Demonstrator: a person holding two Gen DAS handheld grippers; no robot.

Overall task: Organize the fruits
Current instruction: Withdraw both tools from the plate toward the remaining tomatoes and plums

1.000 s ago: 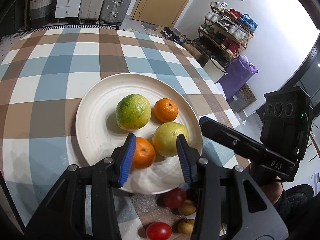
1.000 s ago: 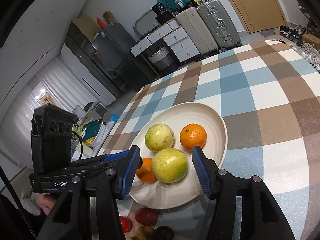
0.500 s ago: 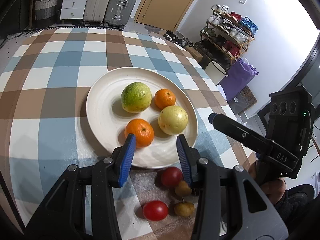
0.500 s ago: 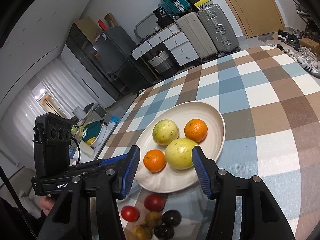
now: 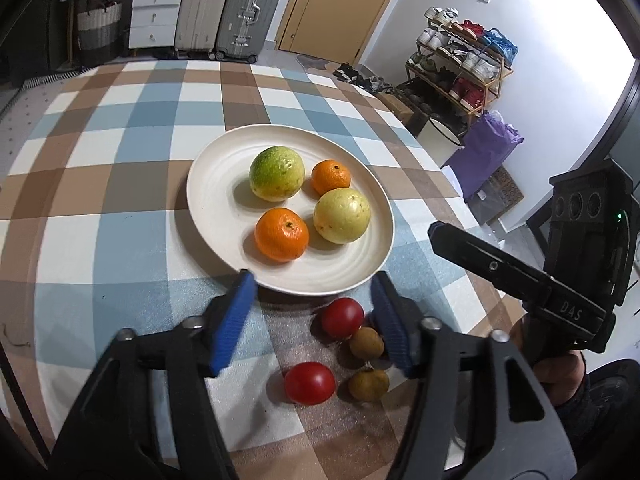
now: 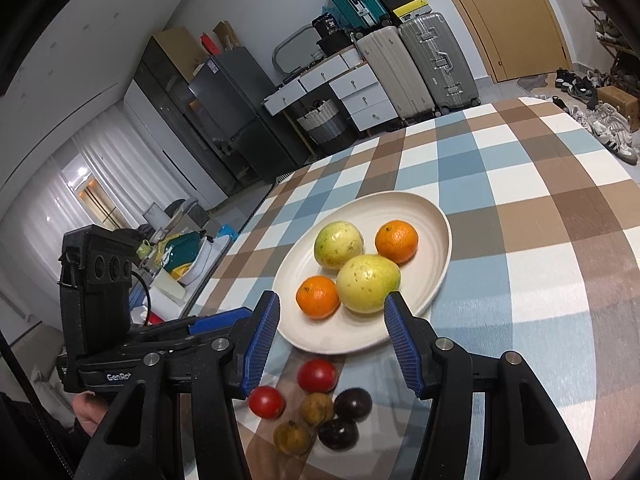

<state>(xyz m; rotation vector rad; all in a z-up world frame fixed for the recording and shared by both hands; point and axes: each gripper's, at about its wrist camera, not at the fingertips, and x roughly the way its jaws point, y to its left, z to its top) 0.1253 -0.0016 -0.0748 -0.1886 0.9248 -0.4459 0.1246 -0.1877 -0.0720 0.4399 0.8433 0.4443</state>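
Four fruits sit on the plate (image 5: 208,216), which rests on the checked tablecloth (image 5: 120,152): a green-yellow guava (image 5: 276,174) at the far side, a small orange (image 5: 331,177) just beside it, a pale guava (image 5: 342,216) nearer, and a bigger orange (image 5: 281,234) close to the near rim. The pale guava and the bigger orange lie almost touching. Off the plate, on the cloth just before its near rim, lies a loose cluster of small fruit: two red tomatoes (image 5: 342,317) (image 5: 309,383) and two brown fruits (image 5: 366,343) (image 5: 368,385); the right wrist view adds two dark purple fruits (image 6: 353,403) (image 6: 338,434) at the cluster's right side. The left gripper (image 5: 314,320) hangs above this cluster, tilted downward, its blue pads (image 5: 232,322) spread apart; the jaws have just been opening, and nothing is pressed between them, though one tomato shows in the gap below. The right gripper (image 6: 336,344) hovers over the plate's near rim, jaws likewise parted and having just widened a little, with nothing grasped; the pale guava and an orange show beyond its tips. Each gripper appears in the other's view, off to the side, with a hand (image 5: 560,372) on its handle. Suitcases (image 5: 228,8) and white drawers (image 5: 154,12) stand against the far wall, and a shoe rack (image 5: 460,60) stands by a door.
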